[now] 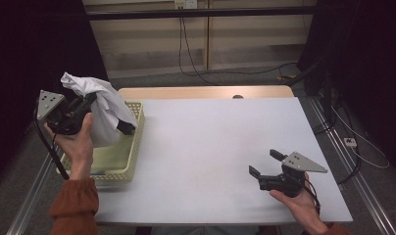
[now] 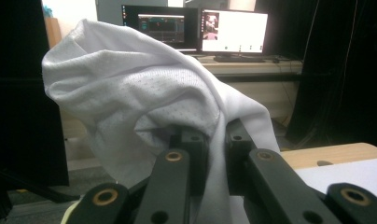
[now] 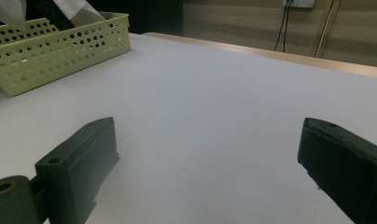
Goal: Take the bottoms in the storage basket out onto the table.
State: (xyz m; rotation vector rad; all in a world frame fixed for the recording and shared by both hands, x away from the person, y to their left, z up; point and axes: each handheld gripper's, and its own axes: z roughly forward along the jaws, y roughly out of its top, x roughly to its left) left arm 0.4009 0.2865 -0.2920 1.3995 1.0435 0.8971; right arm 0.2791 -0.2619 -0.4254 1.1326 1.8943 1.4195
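A white mesh cloth (image 1: 104,110) hangs bunched above the pale green perforated basket (image 1: 131,152) at the table's left edge. My left gripper (image 1: 90,100) is shut on the cloth near its top, held up by the person's left hand. In the left gripper view the white cloth (image 2: 135,88) drapes over and between my black jaws, which pinch a fold of it. My right gripper (image 1: 264,164) rests low over the front right of the table with its jaws wide apart and nothing between them. The right gripper view has the basket (image 3: 51,51) far off at the upper left.
The white table top (image 1: 210,142) spreads between the basket and the right hand. A wooden strip (image 1: 206,92) runs along the far edge. Cables (image 1: 353,147) lie on the floor at the right. Monitors (image 2: 196,28) stand behind the cloth in the left gripper view.
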